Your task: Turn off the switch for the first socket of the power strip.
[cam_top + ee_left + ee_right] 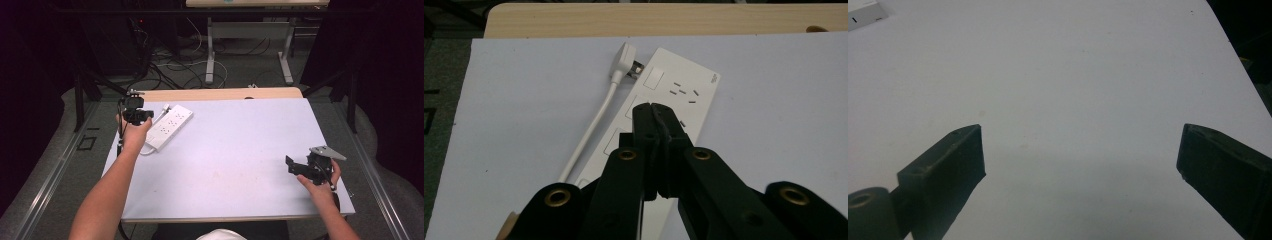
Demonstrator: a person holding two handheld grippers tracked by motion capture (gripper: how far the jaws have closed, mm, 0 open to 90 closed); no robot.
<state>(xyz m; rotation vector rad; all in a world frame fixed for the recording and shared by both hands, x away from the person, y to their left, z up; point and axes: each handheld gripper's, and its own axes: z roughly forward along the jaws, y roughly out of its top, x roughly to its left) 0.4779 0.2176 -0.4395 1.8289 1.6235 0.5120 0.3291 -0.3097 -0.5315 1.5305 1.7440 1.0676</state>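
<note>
A white power strip point(169, 127) lies at the far left of the white table sheet point(230, 160), its cord and white plug point(625, 62) resting beside its far end. My left gripper point(136, 116) hovers just above the strip's near half; in the left gripper view its jaws are pressed together with nothing between them, tips point(653, 111) over the strip point(684, 90). My right gripper point(300, 167) is held near the table's right front, pointing left. Its two black fingers point(955, 160) stand wide apart over bare sheet.
The wooden table edge point(220, 94) runs along the far side of the sheet. Beyond it are metal desk legs point(210, 55) and cables on the floor. A corner of the power strip point(865, 12) shows at the top left of the right gripper view.
</note>
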